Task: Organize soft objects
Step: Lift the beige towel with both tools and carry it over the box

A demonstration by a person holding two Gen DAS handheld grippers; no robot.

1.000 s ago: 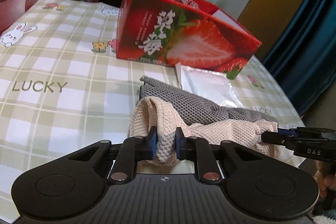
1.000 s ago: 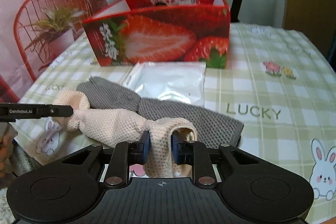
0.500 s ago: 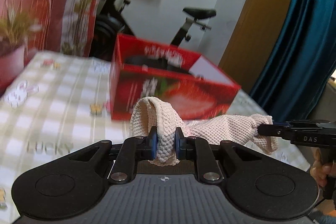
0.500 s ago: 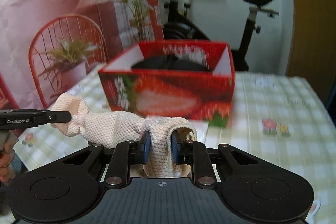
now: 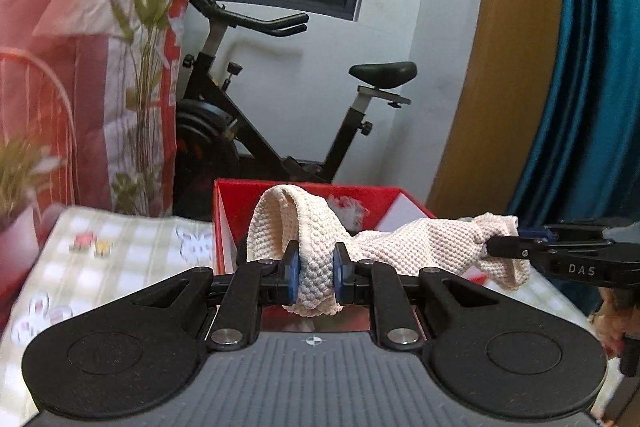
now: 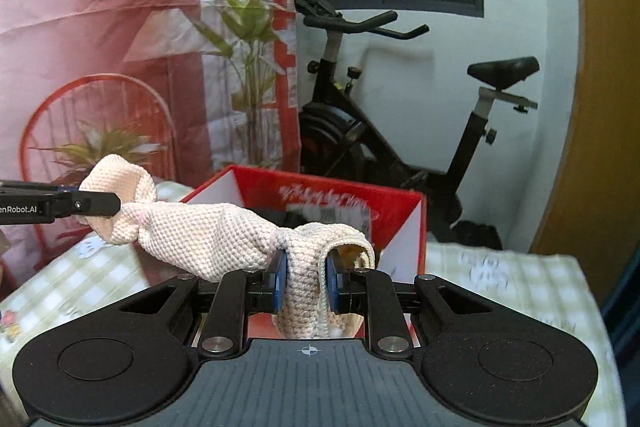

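A cream knitted cloth [image 5: 416, 239] hangs stretched between my two grippers, lifted above the table. My left gripper [image 5: 316, 273] is shut on one end of it. My right gripper [image 6: 304, 275] is shut on the other end of the cloth [image 6: 208, 231]. The right gripper also shows at the right of the left wrist view [image 5: 516, 247], and the left gripper at the left of the right wrist view [image 6: 96, 205]. The open red strawberry box [image 5: 376, 199] stands just beyond the cloth, with dark things inside it [image 6: 280, 217].
The table with a green checked cloth [image 5: 132, 239] lies below. An exercise bike [image 6: 400, 131] stands behind the table by the white wall. A pink backdrop with a printed plant [image 6: 100, 47] hangs at the left. A blue curtain [image 5: 592, 87] hangs at the right.
Both grippers have lifted the cream cloth up off the grey cloth and the table and carried it toward the red box, which now sits low and close behind the cloth.
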